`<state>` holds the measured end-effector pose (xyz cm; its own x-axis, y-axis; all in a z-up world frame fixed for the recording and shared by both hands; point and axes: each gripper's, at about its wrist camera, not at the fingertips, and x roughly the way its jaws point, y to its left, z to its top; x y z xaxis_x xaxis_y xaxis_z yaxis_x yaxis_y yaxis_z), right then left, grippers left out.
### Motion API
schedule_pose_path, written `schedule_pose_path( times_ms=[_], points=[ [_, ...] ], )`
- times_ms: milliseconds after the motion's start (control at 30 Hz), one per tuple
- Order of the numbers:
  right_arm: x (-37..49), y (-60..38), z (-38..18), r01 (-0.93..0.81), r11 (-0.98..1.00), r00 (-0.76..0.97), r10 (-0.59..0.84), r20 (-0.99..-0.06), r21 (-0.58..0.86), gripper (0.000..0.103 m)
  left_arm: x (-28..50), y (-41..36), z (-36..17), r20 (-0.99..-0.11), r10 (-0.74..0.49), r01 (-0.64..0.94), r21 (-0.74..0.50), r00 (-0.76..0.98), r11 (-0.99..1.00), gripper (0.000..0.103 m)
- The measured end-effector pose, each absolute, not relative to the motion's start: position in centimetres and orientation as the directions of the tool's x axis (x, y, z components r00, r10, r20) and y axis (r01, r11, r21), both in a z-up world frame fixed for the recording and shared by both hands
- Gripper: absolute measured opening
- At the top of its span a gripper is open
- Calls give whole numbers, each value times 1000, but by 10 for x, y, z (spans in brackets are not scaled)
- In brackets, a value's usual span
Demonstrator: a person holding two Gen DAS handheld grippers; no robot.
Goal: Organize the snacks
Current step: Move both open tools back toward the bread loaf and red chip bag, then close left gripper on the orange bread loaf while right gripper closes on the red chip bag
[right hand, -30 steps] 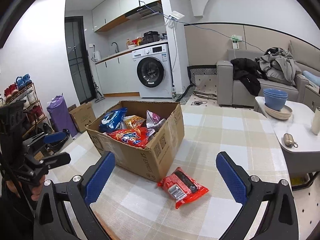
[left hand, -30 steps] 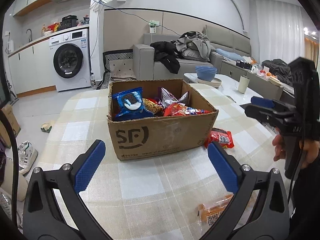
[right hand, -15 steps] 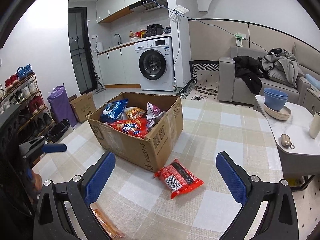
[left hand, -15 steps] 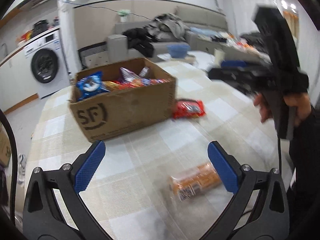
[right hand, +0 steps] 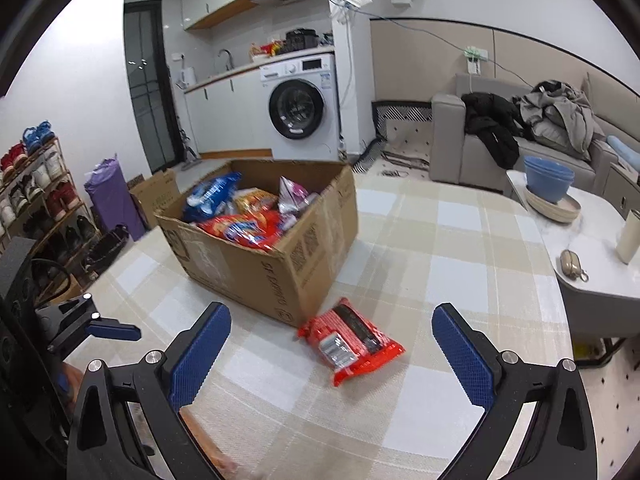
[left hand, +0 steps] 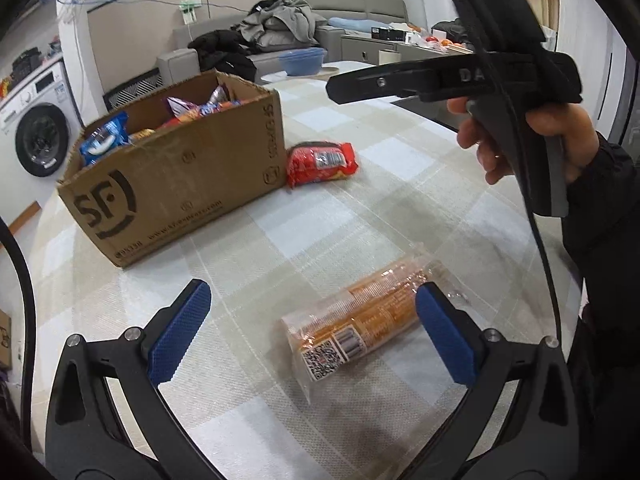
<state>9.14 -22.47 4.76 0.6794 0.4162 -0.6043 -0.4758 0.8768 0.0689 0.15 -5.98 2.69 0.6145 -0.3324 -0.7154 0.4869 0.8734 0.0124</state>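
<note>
Nearest in the left wrist view, the left tool [left hand: 308, 322] hangs over the checked tabletop [left hand: 352, 224] with its two blue pads spread wide, holding nothing. One orange biscuit pack [left hand: 356, 320] in clear wrap lies flat on the cloth between the pads, its far end just beside the right-hand pad; whether they touch is hard to tell.

The right tool [right hand: 332, 344] is likewise wide open and empty above the tabletop [right hand: 448, 280]. One red snack pack [right hand: 352, 340] lies flat between and just beyond its pads. In the left wrist view the same red pack [left hand: 320, 162] sits right at the corner of the box. A hand [left hand: 524, 136] grips the handle of the right tool [left hand: 452, 76], raised well above the cloth.

Farther on stands one open cardboard box [right hand: 264, 248], printed with SF on its side [left hand: 172, 184]. Inside it, packets are heaped: one blue [right hand: 210, 196], one large red [right hand: 244, 230], one yellow-orange [right hand: 254, 200] and one silver-pink [right hand: 294, 196] can be counted, with others partly hidden.

Beyond the tabletop, a side table carries stacked blue bowls [right hand: 548, 178] on a pale dish, one cup [right hand: 630, 240] and one small brown pouch [right hand: 572, 264]. Farthest back are one washing machine [right hand: 300, 108], one sofa [right hand: 520, 144] piled with clothes and one shoe rack [right hand: 36, 184].
</note>
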Motion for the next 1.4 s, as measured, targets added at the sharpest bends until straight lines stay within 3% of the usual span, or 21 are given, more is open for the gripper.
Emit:
schedule_pose_path(
  times_ms=[200, 533, 833, 1400],
  points=[
    [110, -233, 26, -412, 908, 651, 357, -670, 83, 102, 2, -65, 17, -732, -362, 526, -5, 577, 850, 102],
    [112, -234, 19, -415, 904, 636, 371, -677, 106, 102, 13, -77, -4, -768, -322, 510, 7, 554, 860, 102],
    [111, -234, 21, -410, 905, 638, 374, -673, 114, 102, 45, -51, -14, -796, -202, 337, 3, 571, 941, 102],
    [130, -233, -8, -378, 916, 572, 344, -745, 133, 102, 88, 8, -25, -803, -134, 105, -89, 581, 990, 102]
  ],
)
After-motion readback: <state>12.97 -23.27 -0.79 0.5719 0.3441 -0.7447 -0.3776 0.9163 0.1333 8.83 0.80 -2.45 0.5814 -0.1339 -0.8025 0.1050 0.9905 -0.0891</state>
